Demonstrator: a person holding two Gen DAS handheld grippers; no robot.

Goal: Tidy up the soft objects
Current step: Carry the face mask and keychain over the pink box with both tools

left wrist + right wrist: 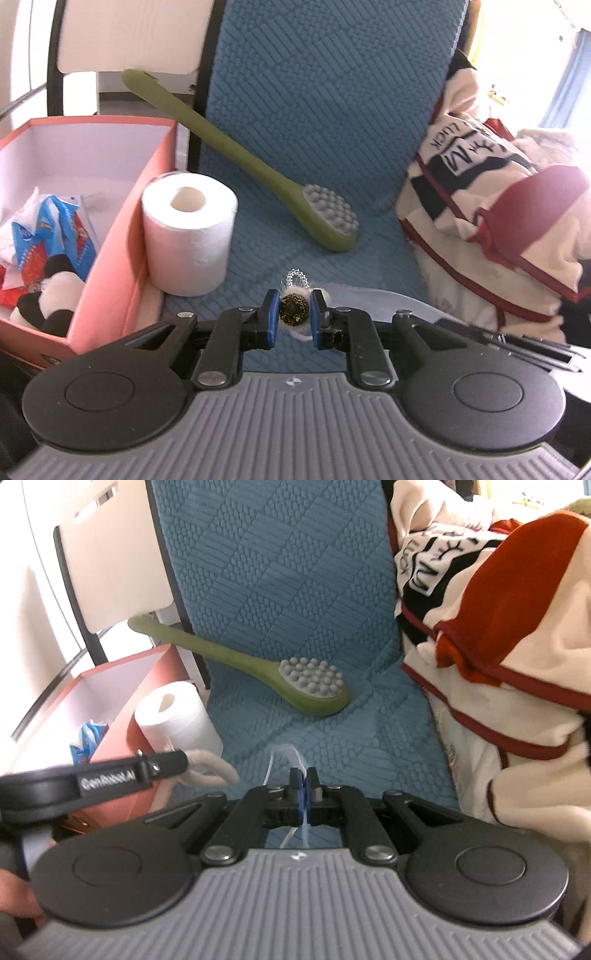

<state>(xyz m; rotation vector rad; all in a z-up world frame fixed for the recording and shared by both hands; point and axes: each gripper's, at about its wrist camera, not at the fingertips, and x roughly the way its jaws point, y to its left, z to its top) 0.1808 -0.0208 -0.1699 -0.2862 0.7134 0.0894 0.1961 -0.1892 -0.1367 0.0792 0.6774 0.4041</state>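
My left gripper [293,314] is shut on a small fluffy white toy with a dark glittery round part [294,312] and a silver loop on top, held low over the blue quilted seat cover [325,110]. My right gripper [304,790] is shut on a thin pale blue and white strip [301,764], seemingly a face mask. The left gripper's body [107,777] shows at the left of the right wrist view with a beige fuzzy piece [212,766] beside it. A pink box [110,236] at the left holds a panda plush [48,295] and blue packets [51,229].
A toilet paper roll [188,232] stands beside the box. A green long-handled massage brush [258,170] lies across the seat. A white, red and black blanket [487,206] is piled at the right. A white chair back [129,33] stands behind.
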